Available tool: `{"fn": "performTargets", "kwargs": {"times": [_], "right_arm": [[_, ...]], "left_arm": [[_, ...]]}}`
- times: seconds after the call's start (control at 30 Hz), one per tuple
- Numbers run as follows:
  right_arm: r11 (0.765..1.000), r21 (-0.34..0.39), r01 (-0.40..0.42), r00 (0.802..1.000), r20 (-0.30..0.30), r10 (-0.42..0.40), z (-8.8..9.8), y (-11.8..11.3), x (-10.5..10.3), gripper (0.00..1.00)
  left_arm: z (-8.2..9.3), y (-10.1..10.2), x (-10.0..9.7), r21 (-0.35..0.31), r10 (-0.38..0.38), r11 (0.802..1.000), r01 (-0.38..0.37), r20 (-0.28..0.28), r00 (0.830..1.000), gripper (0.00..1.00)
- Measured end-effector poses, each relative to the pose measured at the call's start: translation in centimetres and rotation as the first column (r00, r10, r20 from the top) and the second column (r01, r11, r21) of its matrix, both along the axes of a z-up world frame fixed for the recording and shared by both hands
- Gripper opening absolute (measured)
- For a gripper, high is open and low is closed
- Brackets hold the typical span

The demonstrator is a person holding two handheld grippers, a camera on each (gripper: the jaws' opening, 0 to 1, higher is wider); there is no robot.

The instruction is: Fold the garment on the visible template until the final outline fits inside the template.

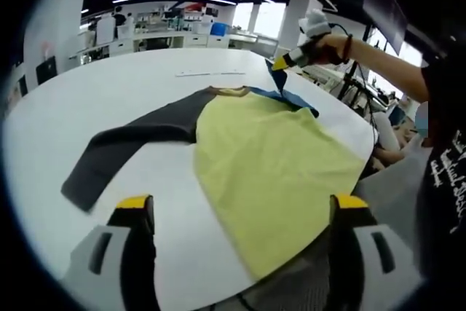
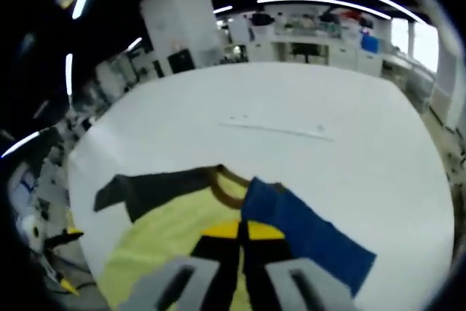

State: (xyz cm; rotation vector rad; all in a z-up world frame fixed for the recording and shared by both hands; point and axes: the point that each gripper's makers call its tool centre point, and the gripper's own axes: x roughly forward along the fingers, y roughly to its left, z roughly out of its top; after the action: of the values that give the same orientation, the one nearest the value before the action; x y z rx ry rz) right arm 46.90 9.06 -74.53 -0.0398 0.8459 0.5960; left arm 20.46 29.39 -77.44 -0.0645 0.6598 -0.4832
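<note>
Left gripper view: the left hand-held gripper hangs low over the near edge of the white surface, jaws spread wide apart with nothing between them; yellow tips flank the hem of the garment. The garment lies flat ahead of the jaws: a pale yellow body, and a dark grey sleeve stretched out to the left of the left jaw line, lying flat on the surface. Beyond the yellow body, at the far right, the blue sleeve is lifted off the surface, pinched by the right hand-held gripper, which a person's hand holds up from the right. A thin pale strip lies on the surface well beyond the collar; cannot tell what it is.

Right gripper view: the dark grey sleeve lies flat to the left of the jaws. The brown collar sits just ahead of the yellow jaw tips. The right hand-held gripper has its jaws pressed together, the blue sleeve caught at them and trailing off to the right over the white surface. The yellow body runs down on the left beside the jaws. The thin pale strip lies well ahead, apart from the garment
</note>
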Motion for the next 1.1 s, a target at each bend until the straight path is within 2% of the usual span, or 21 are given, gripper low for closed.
{"fn": "performTargets", "kwargs": {"times": [0.37,0.53,1.1], "right_arm": [[0.998,0.032,-0.052,0.999,-0.013,0.053,-0.5,4.3,-0.7,0.00],[0.995,0.051,-0.085,0.996,-0.020,0.087,-0.5,6.3,-1.6,0.00],[0.977,0.079,-0.196,0.980,-0.019,0.198,-0.3,10.9,-3.6,0.00]], "left_arm": [[-0.2,0.4,0.2,0.004,0.000,1.000,0.000,-0.006,1.000,0.98],[-0.2,0.3,0.3,0.001,0.004,1.000,-0.004,-0.006,1.000,0.97],[-0.4,0.3,0.3,0.000,0.005,1.000,-0.005,-0.017,1.000,0.97]]}}
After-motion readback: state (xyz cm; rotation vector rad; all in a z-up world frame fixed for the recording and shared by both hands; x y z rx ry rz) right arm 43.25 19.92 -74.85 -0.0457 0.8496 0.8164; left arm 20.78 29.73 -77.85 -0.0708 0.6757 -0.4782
